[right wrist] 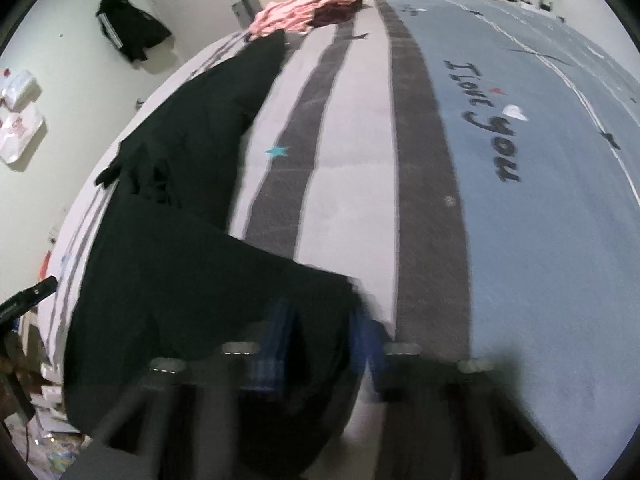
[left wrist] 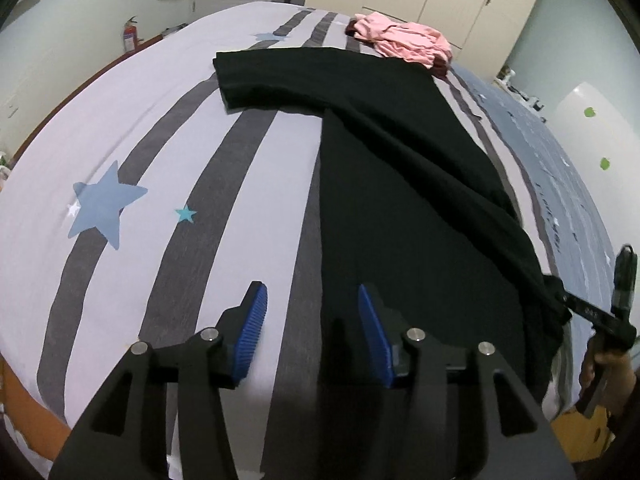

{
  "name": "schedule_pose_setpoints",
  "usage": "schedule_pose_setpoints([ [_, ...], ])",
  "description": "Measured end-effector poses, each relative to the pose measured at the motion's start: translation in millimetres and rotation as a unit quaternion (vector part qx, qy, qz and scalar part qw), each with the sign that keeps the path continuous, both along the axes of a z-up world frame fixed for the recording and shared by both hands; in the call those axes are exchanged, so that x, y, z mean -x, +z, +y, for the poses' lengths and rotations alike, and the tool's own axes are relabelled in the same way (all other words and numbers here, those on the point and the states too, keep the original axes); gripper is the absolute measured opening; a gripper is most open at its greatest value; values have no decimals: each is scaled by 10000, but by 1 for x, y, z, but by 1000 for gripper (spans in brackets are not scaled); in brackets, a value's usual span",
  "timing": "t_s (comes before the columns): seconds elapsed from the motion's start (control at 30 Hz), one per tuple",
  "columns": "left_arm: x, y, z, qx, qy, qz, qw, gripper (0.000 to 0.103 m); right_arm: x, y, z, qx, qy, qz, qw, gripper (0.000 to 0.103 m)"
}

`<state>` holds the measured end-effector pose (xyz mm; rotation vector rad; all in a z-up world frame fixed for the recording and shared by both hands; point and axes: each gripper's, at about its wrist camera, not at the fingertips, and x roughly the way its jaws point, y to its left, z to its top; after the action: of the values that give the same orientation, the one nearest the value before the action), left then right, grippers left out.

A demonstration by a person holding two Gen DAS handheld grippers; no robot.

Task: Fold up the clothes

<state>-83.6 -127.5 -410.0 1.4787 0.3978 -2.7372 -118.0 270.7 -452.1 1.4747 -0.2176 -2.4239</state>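
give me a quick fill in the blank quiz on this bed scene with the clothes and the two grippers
1. The long garment spread on the bed is ____ in colour.
2. The crumpled clothes at the far end of the bed are ____.
3. The left gripper has pads of ____ colour.
4. The right gripper has ____ fabric between its fingers.

Missing words: black; pink; blue; black

Right gripper (right wrist: 320, 344), blurred at six o'clock, has the black garment (right wrist: 172, 264) between its fingers (right wrist: 280, 336). That dark cloth stretches toward eleven o'clock across the striped bed (right wrist: 344, 168); a pink garment (right wrist: 304, 12) sits at twelve.
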Motion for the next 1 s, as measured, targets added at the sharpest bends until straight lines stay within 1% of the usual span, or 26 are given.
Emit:
schedule_pose_setpoints([
  [0.07,-9,3,-6,-59,-6,31,10000,45,-5,10,-10,-157,76,189,9997,15],
  [0.13,-20,7,-14,-150,10,55,9999,45,-16,23,-26,-213,226,353,9989,15],
  [0.2,-31,10,-23,-185,25,60,9998,45,-28,39,-41,-131,338,492,9981,15],
  [0.27,-42,13,-33,-227,60,69,9997,46,-43,55,-67,-71,441,652,9969,15],
  [0.33,-51,13,-45,-290,142,47,9995,46,-60,70,-112,123,677,758,9947,14],
  [0.4,-64,11,-59,-354,279,-19,9990,46,-83,78,-154,382,994,688,9919,15],
  [0.5,-75,7,-71,-509,419,-87,9978,48,-122,70,-213,694,1459,341,9863,15],
  [0.57,-80,4,-71,-611,439,-115,9971,50,-142,64,-232,696,1626,193,9840,15],
  [0.63,-80,3,-64,-763,366,-116,9963,51,-155,59,-239,761,1663,-23,9831,15],
  [0.7,-78,1,-55,-952,258,-125,9950,52,-155,54,-233,841,1605,-204,9832,15],
  [0.83,-66,-5,-24,-1349,-124,-188,9906,52,-152,47,-199,436,1495,-240,9875,17],
  [0.9,-61,-9,-7,-1545,-342,-276,9870,52,-145,44,-178,211,1321,-232,9907,22],
  [0.93,-60,-12,0,-1623,-442,-333,9852,52,-139,42,-166,61,1137,-217,9933,23],
  [0.97,-60,-14,8,-1620,-543,-412,9844,52,-134,40,-156,-73,981,-183,9950,28],
  [1.0,-60,-17,15,-1618,-640,-492,9835,52,-127,36,-143,-168,800,-181,9965,29],
])
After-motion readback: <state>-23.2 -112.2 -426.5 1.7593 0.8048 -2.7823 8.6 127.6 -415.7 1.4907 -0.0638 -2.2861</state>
